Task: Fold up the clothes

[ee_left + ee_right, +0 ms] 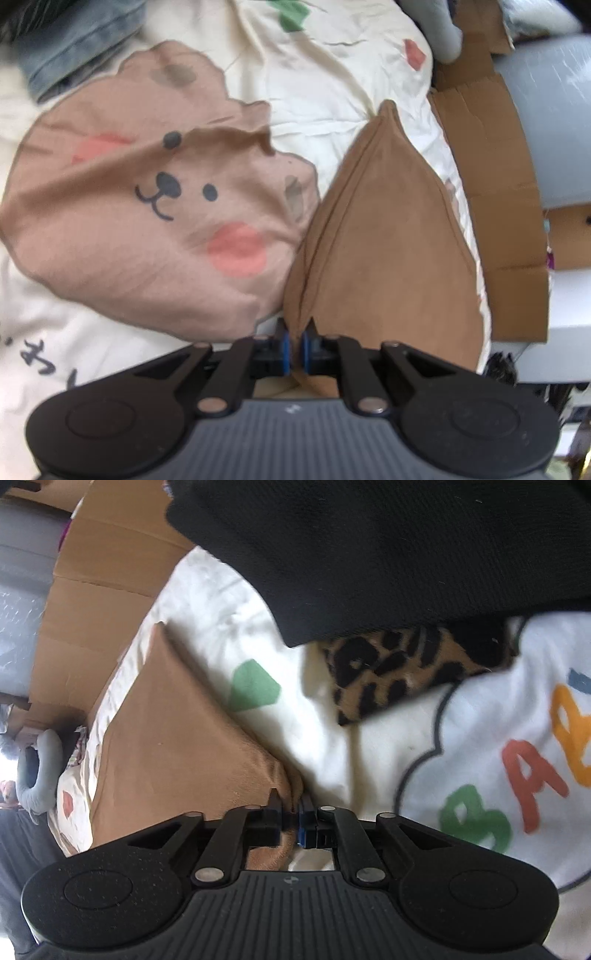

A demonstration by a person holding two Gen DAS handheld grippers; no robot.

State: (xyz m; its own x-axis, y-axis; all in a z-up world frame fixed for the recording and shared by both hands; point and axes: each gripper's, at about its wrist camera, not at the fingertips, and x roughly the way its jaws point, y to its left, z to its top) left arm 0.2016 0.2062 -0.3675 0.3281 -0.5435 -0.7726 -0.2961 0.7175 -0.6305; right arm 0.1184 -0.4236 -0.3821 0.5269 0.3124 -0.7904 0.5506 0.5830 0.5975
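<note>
I have a brown cloth (384, 236) pinched at two points, and it lies stretched over the cream bedspread (332, 85) on the bed. My left hand-held gripper (295, 345) is clenched on one edge of it, the fabric bunching between the blue pads and rising to a peak ahead of me. My right hand-held gripper (293, 819) is clamped on another edge of the same brown cloth (177, 746), which runs away from it as a flat panel. Just left of the cloth in the left view, the bedspread carries a big bear face print (155, 206). In the right view a leopard-print piece (406, 668) lies beyond the cloth, partly under a black garment (369, 554). Flattened cardboard (491, 177) lines the bed's far edge.
</note>
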